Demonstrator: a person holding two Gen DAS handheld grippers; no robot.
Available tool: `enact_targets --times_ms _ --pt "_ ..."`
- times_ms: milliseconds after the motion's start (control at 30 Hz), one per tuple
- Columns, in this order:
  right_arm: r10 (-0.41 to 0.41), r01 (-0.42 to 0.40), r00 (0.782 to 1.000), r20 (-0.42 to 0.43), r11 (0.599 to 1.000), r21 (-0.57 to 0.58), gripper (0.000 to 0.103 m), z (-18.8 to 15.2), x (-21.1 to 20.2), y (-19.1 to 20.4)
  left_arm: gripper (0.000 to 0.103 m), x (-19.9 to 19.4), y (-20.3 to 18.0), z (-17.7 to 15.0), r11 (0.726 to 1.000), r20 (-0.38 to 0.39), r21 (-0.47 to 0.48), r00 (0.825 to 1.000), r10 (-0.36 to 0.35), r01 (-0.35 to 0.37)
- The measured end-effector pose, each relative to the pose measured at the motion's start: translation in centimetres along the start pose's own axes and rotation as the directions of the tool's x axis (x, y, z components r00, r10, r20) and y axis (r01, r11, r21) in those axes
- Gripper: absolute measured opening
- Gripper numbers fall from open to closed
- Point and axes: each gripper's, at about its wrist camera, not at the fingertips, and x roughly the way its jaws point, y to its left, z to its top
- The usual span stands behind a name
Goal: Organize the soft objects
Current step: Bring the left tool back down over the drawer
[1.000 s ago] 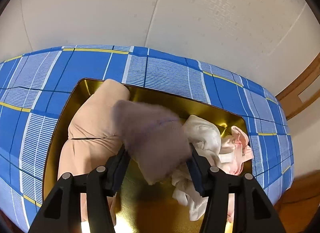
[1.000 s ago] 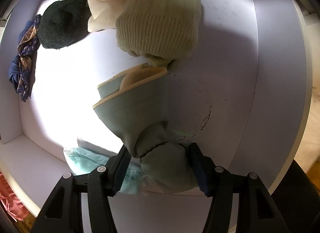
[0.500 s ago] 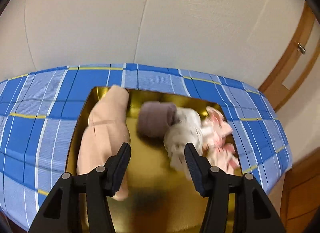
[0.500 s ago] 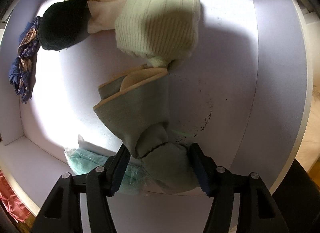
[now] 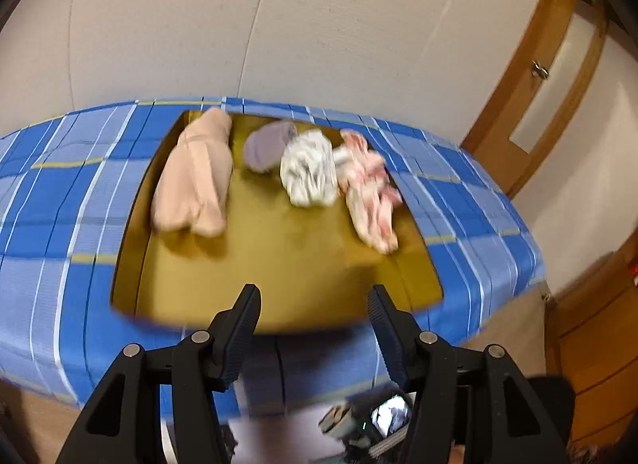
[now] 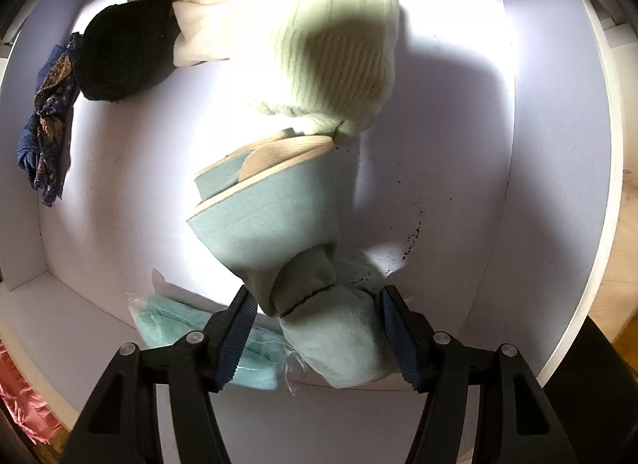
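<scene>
Gold tray (image 5: 279,264) sits on a blue plaid cloth (image 5: 60,224), against a pale wall. Four soft items lie in the tray's far half: a peach folded garment (image 5: 195,180) along the left side; a grey-mauve rolled piece (image 5: 267,145) near the back centre; a white patterned bundle (image 5: 309,172) just beside and touching it on the right; a pink-and-white crumpled piece (image 5: 371,192) at the right edge, touching the white bundle. The view is motion-blurred. Left gripper (image 5: 313,300) hangs over the tray's near rim, jaws spread apart with nothing between them, well apart from all four items. Right wrist view: white bin (image 6: 538,145) interior, brightly lit on the left. Right gripper (image 6: 315,304) has its jaws set against either side of a pale teal rolled garment (image 6: 319,292), which fills the gap between the pads; the garment's cream-edged open end (image 6: 275,156) extends away from the jaws across the bin floor. Behind it lie a pale green ribbed knit hat (image 6: 331,53), a cream fabric piece (image 6: 207,29), a black knit item (image 6: 123,49) and a dark blue patterned cloth (image 6: 48,117) at the left wall. A turquoise folded cloth (image 6: 179,320) lies beside the left pad. Dark specks (image 6: 410,236) dot the floor at right.
</scene>
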Motion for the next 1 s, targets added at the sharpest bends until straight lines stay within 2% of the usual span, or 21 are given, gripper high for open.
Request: enact_targets --times_ms 67,167,267,333,400,500,567,633,800,1000 --pt "-0.005 0.005 1.0 -0.002 1.0 0.009 0.064 -0.1 0.3 0.0 0.056 -0.2 0.0 -2.9 1.0 -0.017 0.005 1.0 0.009 -0.009" --pt "-0.008 0.008 1.0 -0.004 1.0 0.026 0.065 -0.2 0.2 -0.2 0.056 0.9 0.4 -6.8 1.0 -0.081 -0.011 0.997 0.014 -0.015" --pt "0.01 -0.009 1.0 -0.009 0.999 0.051 0.07 -0.3 0.2 -0.4 0.056 2.9 1.8 -10.5 0.998 -0.16 -0.057 0.987 0.031 -0.041" --pt "0.018 -0.017 1.0 -0.013 0.998 0.068 0.077 -0.2 0.2 -0.8 0.056 4.3 2.9 -12.5 0.993 -0.201 -0.096 0.978 0.052 -0.073" --pt "0.02 -0.019 1.0 -0.018 0.997 0.073 0.079 -0.4 0.2 -1.1 0.056 5.7 4.1 -14.3 0.985 -0.242 -0.132 0.967 0.074 -0.109" --pt "0.031 -0.029 0.999 -0.022 0.997 0.078 0.078 -0.9 0.5 -1.5 0.056 7.9 5.6 -16.0 0.971 -0.322 -0.161 0.94 0.117 -0.176" --pt "0.038 -0.036 0.999 -0.025 0.996 0.081 0.078 -1.1 0.7 -1.5 0.056 9.6 6.4 -16.7 0.963 -0.385 -0.172 0.914 0.129 -0.209" --pt "0.022 -0.019 0.999 -0.04 0.997 0.074 0.076 -1.4 1.0 -1.7 0.056 10.7 6.8 -17.2 0.958 -0.404 -0.173 0.904 0.142 -0.228" --pt "0.02 -0.016 0.999 -0.039 0.996 0.087 0.071 -2.0 1.5 -2.7 0.056 14.3 8.2 -18.2 0.945 -0.476 -0.16 0.861 0.18 -0.286" --pt "0.061 -0.054 0.997 -0.049 0.99 0.132 0.071 -2.0 2.3 -3.8 0.056 16.4 10.4 -19.5 0.928 -0.522 -0.149 0.824 0.219 -0.341"
